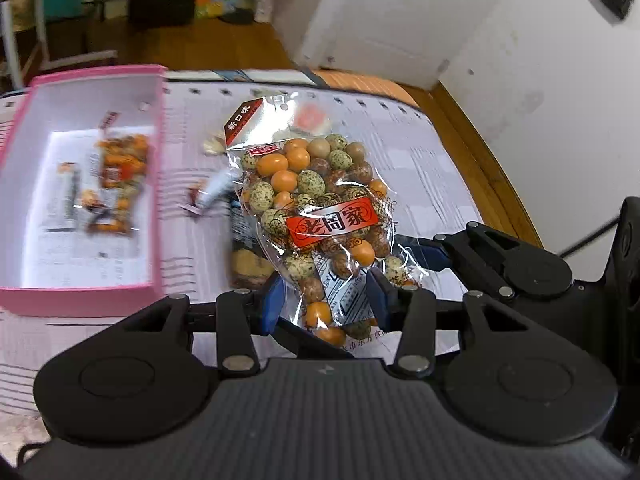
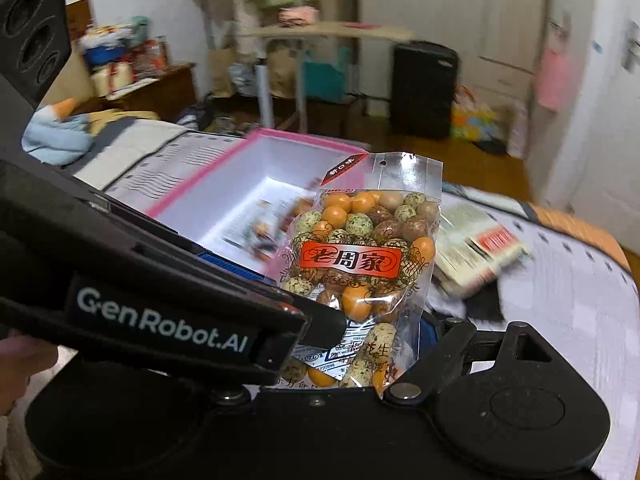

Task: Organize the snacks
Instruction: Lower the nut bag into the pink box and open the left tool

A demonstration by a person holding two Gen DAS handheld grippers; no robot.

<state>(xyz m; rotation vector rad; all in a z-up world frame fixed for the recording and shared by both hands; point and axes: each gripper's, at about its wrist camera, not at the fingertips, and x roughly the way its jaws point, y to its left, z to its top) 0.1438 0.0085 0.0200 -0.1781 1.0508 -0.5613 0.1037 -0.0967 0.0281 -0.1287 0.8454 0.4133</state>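
Left wrist view — my left gripper (image 1: 326,300) pinches the nut bag (image 1: 316,216) by its bottom end, lifted clear for the pink box (image 1: 158,128); right gripper (image 2: 360,344) wide around it — grip unclear.

Clear bag (image 1: 320,216) of orange, speckled green and brown nuts with red label, pink box (image 1: 158,128) white inside, blue-padded jaws

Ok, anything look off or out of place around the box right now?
Nothing spilled or torn. The bag of nuts is intact in the left tool. A few small snacks lie loose on the table beside the pink box, not yet inside, and the right tool crowds the same bag.
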